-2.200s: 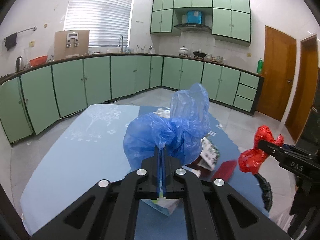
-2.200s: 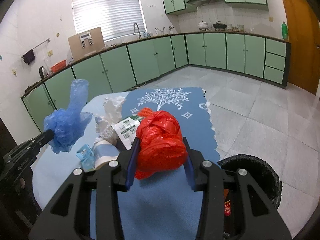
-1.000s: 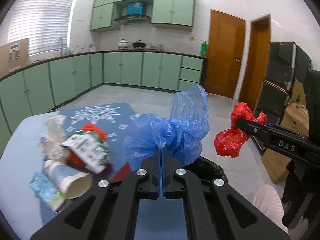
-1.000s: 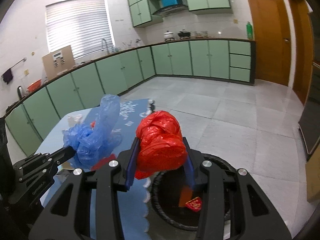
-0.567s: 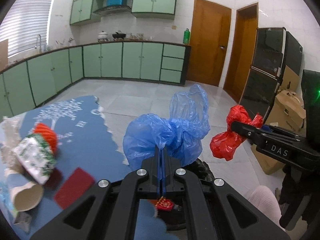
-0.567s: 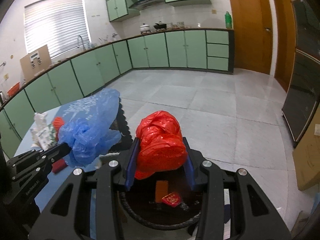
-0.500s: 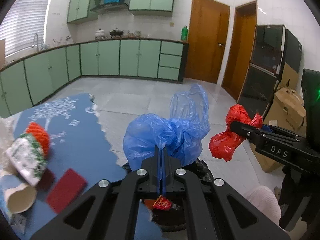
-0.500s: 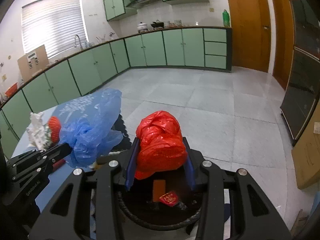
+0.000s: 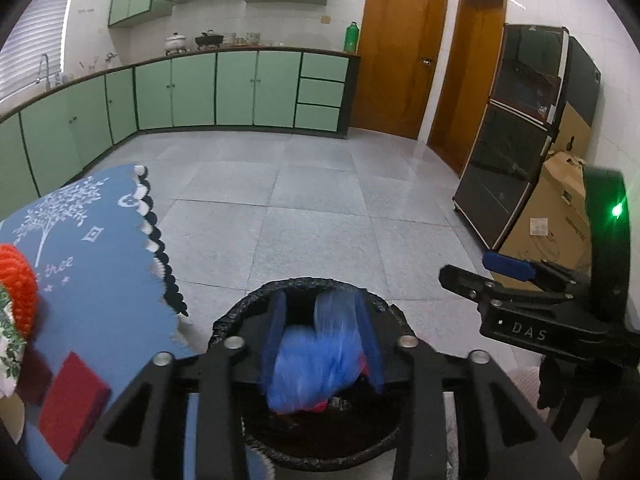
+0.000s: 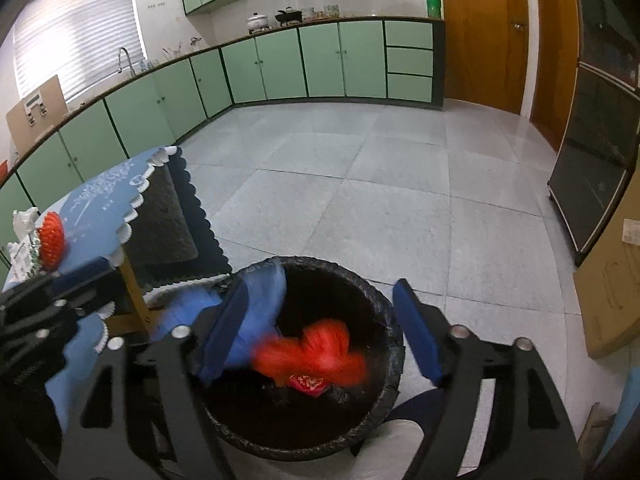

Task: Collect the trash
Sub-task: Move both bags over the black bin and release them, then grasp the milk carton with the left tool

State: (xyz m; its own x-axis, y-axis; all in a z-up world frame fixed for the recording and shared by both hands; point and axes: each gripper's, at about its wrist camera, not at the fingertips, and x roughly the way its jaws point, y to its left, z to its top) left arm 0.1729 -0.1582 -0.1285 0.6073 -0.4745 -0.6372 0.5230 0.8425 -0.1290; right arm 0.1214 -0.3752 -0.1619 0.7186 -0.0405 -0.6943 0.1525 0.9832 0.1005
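Note:
A black-lined trash bin (image 9: 308, 286) stands on the floor right below both grippers; it also shows in the right wrist view (image 10: 376, 296). My left gripper (image 9: 322, 328) is open, and the blue plastic bag (image 9: 312, 364) is blurred, falling between its pads into the bin. My right gripper (image 10: 320, 328) is open, and the red plastic bag (image 10: 320, 350) is blurred, dropping into the bin beside the blue bag (image 10: 256, 312). The right gripper also shows in the left wrist view (image 9: 476, 280), empty.
The table with the blue cloth (image 9: 80, 264) is to the left, holding a red flat packet (image 9: 72, 396), a red ball (image 9: 16, 276) and paper trash (image 10: 24, 252). A dark cabinet (image 9: 516, 152) and cardboard boxes (image 9: 560, 204) stand to the right. Tiled floor lies ahead.
Both grippers opened over the bin and let go of their bags; the blue and red bags are falling into it. Both grippers also tilted down toward the bin.

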